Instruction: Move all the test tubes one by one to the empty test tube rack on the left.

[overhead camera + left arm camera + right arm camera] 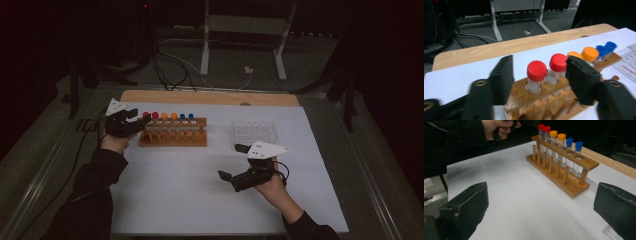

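My left gripper (131, 120) sits at the far left, wrist bent inward, its jaws parted with the pads pressing on nothing. My right gripper (234, 161) hovers low on the near right, pointing left, jaws spread wide and empty. Both forearms reach in from below, in dark sleeves.

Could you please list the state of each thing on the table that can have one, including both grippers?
Left gripper: open, jaws either side of the two red-capped tubes.
Right gripper: open, nothing between its jaws.
Wooden rack: upright, six tubes standing in it.
Orange-capped tubes: capped, upright.
Blue-capped tubes: capped, upright.
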A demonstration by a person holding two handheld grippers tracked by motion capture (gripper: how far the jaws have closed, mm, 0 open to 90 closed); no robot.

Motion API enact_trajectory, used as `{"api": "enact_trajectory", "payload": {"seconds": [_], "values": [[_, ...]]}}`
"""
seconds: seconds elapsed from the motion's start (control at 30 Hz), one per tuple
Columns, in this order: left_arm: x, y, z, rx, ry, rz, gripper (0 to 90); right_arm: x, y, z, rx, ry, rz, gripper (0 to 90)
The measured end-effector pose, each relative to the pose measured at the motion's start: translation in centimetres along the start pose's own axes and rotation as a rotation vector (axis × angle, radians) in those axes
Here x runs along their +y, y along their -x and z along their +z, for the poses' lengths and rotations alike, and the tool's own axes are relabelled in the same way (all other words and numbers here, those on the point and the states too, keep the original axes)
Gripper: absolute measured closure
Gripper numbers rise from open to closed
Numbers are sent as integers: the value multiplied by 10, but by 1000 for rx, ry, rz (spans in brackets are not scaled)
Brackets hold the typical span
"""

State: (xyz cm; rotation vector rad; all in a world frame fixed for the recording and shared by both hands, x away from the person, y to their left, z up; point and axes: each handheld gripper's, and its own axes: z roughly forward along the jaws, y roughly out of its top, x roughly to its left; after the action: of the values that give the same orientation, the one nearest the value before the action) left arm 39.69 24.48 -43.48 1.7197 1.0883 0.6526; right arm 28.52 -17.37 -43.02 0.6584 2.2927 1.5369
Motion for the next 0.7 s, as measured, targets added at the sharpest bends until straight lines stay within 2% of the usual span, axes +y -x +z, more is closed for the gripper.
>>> {"api": "enact_trajectory", "payload": {"seconds": [0.03,0.17,0.2,0.23,0.33,0.43,0.57,0.7], "values": [[-1,1,-6,-7,2,6,322,-1,0,-1,-4,3,-2,0],[-7,9,-29,-93,13,18,145,-5,5,-8,-25,6,10,0],[-10,12,-34,-127,19,22,128,-7,6,-10,-33,5,15,0],[-14,16,-39,-140,20,34,96,-9,8,-11,-40,2,18,0],[-26,28,-52,-213,28,33,34,-16,12,-17,-57,3,31,0],[-43,41,-59,-264,18,61,20,-22,14,-22,-79,-5,33,0],[-72,61,-63,-341,-28,112,14,-32,17,-28,-90,-11,49,0],[-99,77,-66,-404,-60,139,6,-43,18,-32,-111,-13,58,0]]}}
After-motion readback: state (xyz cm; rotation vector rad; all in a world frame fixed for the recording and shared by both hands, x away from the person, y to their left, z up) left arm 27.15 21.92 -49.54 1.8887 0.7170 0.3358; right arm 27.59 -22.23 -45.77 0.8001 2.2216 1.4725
